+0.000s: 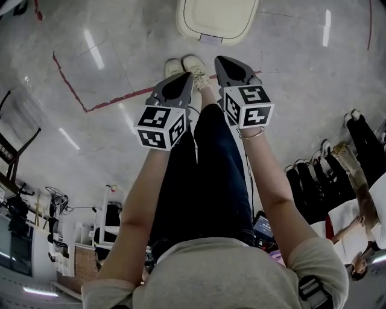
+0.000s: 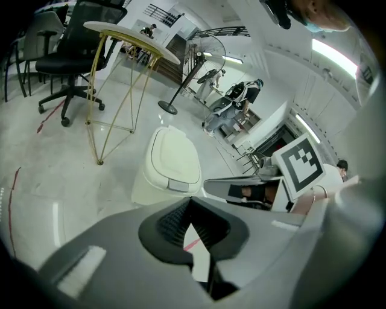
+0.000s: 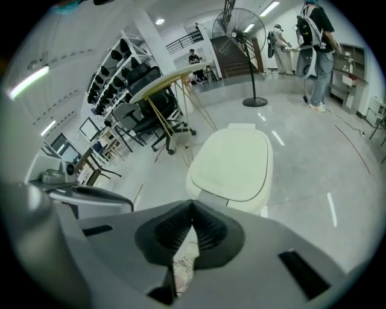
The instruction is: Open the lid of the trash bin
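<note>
A cream trash bin [image 1: 217, 18] stands on the floor at the top of the head view, its lid down; the grey push tab [image 1: 210, 39] faces me. Both grippers hang in front of it, held apart from the bin, over my shoes. My left gripper [image 1: 188, 75] has its jaws together with nothing between them. My right gripper [image 1: 218, 59] is also shut and empty, a little closer to the bin. In the left gripper view the bin [image 2: 175, 160] lies just beyond the shut jaws [image 2: 188, 200]. The right gripper view shows the lid [image 3: 232, 163] past the shut tips [image 3: 192, 205].
A red tape line [image 1: 108, 102] crosses the grey floor left of my shoes [image 1: 187, 65]. A round table on gold legs [image 2: 120, 36], an office chair [image 2: 72, 54] and a standing fan [image 3: 238, 30] stand behind the bin. Seated people [image 1: 356, 157] are at right.
</note>
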{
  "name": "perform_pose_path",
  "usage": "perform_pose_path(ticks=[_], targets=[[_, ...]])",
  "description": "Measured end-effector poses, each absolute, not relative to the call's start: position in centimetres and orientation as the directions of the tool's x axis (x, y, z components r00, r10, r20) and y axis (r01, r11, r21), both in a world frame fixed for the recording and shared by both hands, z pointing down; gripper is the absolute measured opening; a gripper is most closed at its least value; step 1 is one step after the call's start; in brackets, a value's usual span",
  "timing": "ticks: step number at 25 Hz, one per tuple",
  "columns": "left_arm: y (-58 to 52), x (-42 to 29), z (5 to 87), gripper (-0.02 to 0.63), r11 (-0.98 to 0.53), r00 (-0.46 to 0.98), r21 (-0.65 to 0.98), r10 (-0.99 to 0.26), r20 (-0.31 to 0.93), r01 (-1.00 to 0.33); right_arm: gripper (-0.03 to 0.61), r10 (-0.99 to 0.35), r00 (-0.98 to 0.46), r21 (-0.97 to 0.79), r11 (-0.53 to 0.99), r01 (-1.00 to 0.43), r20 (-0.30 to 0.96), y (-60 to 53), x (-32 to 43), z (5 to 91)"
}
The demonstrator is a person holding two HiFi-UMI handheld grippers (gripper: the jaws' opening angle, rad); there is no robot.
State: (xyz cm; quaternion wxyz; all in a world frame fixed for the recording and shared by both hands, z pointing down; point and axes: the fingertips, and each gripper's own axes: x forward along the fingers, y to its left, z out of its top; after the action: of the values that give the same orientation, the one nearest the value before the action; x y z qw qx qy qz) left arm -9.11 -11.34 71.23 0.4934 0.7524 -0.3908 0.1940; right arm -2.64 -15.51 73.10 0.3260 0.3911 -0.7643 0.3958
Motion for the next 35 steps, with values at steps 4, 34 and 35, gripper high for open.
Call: perform_pose_path(ticks=[4,34,35], targets=[[-12.5,-8.8,72.1,0.008,-0.201,0.619,0.596,-0.414,0.667,-0.777,0.008,-0.332,-0.462,-0.328,0.386,-0.862,0.822,-16.6,-2.8,75.7],[-12.9,-8.9,73.0,0.008,-0.191,0.611,0.595,-0.436,0.661,-0.781,0.008,-0.267,-0.356,-0.257,0.343,-0.903,0.895,-17.7,-1.0,81.4],[-13.0,-9.0,73.0,0.008,-0.193,0.61,0.594,-0.438,0.66,-0.781,0.008,-0.266,-0.356,-0.258,0.34,-0.904,0.896,-17.7,-1.0,81.4]])
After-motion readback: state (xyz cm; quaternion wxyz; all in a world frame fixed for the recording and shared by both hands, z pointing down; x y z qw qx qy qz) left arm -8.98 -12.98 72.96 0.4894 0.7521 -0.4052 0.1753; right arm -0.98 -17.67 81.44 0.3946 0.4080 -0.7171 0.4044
